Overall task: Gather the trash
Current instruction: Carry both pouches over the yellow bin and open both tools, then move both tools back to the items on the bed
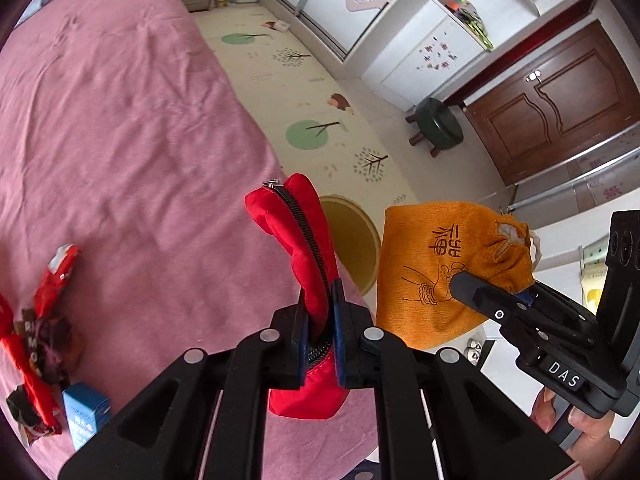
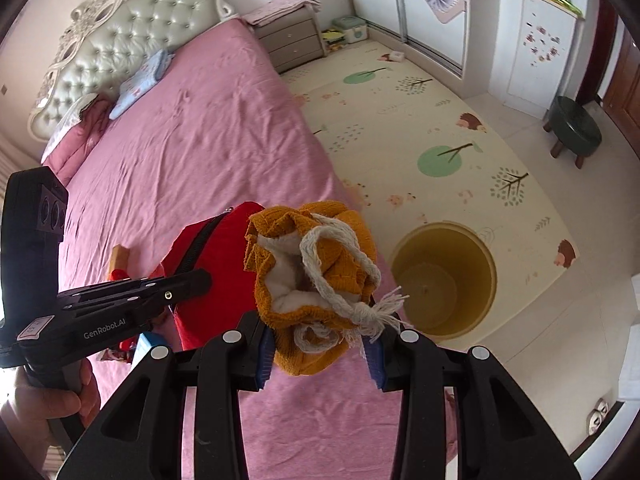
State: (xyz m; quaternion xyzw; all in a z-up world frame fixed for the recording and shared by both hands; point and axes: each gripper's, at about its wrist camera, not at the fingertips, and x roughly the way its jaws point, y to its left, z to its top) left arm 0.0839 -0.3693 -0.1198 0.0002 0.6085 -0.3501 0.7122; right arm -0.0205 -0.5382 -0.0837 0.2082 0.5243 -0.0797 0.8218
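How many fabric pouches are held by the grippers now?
2. The red zip pouch is in the left gripper; the orange drawstring pouch is in the right gripper.

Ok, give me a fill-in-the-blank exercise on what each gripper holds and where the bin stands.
1. The left gripper is shut on a ____ zip pouch.
2. The right gripper is shut on an orange ____ pouch with a white cord.
3. The open yellow bin stands on the ____, beside the pink bed.
4. Red wrappers and a small blue box lie on the ____.

Missing words: red; drawstring; floor; bed
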